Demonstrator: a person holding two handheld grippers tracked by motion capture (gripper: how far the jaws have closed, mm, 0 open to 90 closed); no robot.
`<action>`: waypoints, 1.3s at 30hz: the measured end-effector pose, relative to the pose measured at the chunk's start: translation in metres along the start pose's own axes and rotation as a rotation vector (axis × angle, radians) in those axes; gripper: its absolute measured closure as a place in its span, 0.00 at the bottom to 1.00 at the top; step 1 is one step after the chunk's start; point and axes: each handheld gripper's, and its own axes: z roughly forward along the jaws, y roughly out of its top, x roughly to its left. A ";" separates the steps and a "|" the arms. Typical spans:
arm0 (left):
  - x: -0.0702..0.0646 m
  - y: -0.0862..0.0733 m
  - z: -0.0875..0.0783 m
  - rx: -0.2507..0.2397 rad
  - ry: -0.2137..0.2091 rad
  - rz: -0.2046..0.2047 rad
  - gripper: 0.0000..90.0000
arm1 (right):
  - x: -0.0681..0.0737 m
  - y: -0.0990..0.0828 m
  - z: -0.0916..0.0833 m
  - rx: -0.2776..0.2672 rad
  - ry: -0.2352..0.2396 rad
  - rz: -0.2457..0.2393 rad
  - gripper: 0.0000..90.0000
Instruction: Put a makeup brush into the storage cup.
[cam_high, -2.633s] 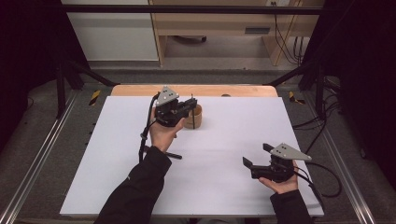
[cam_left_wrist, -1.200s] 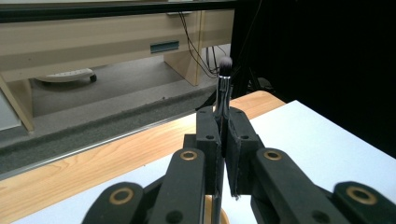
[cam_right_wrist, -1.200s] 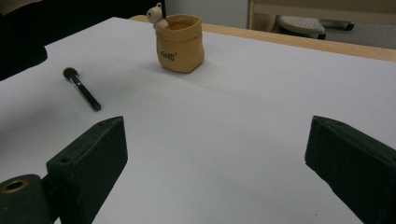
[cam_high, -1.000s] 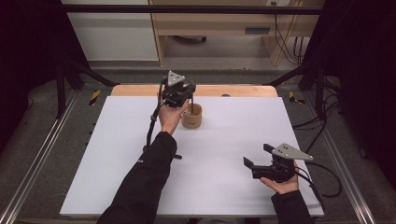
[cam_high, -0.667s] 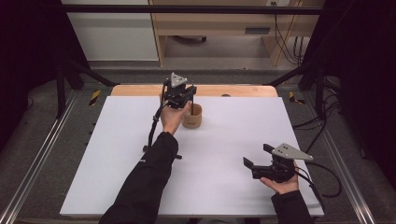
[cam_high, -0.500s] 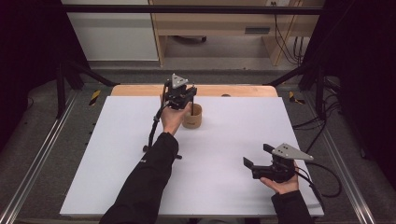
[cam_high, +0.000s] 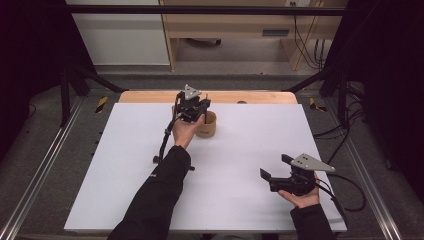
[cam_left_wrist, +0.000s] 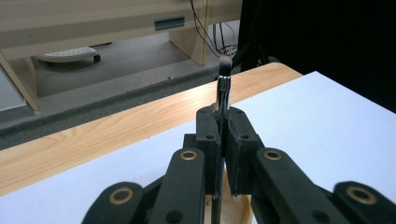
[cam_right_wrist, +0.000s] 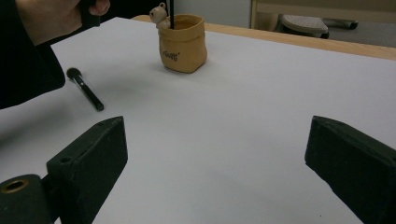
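Right, my left gripper (cam_left_wrist: 223, 140) has its fingers clenched on a makeup brush (cam_left_wrist: 223, 84), held upright over the tan pot (cam_high: 205, 124) at 12 o'clock on the counter (cam_high: 125, 165). Right gripper (cam_right_wrist: 215, 158) idles, fingers released. Another brush (cam_right_wrist: 85, 88) lies at 9 o'clock, yet to go in. White sheet, wooden edge, dim room behind.

The tabletop (cam_high: 240, 150) is plain white, with a light wood-grain strip along its far edge. The pot (cam_right_wrist: 182, 43) is tan with small dark lettering and a pale bear figure on its rim. Both brushes are black: the held brush (cam_left_wrist: 224, 79) with a silvery ferrule, the lying brush (cam_right_wrist: 85, 88) dark-tufted. The left gripper (cam_high: 192, 107) and right gripper (cam_high: 280, 177) are black with grey plates.
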 end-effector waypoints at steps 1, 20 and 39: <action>0.000 -0.001 0.000 0.003 -0.002 0.004 0.94 | 0.000 0.000 0.000 0.003 0.001 0.001 0.07; -0.003 -0.010 -0.026 -0.035 -0.028 0.020 0.83 | 0.001 0.000 0.001 0.004 0.004 0.005 0.07; 0.004 -0.008 -0.100 -0.086 -0.080 0.006 0.42 | 0.000 0.001 -0.001 -0.003 -0.010 0.003 0.07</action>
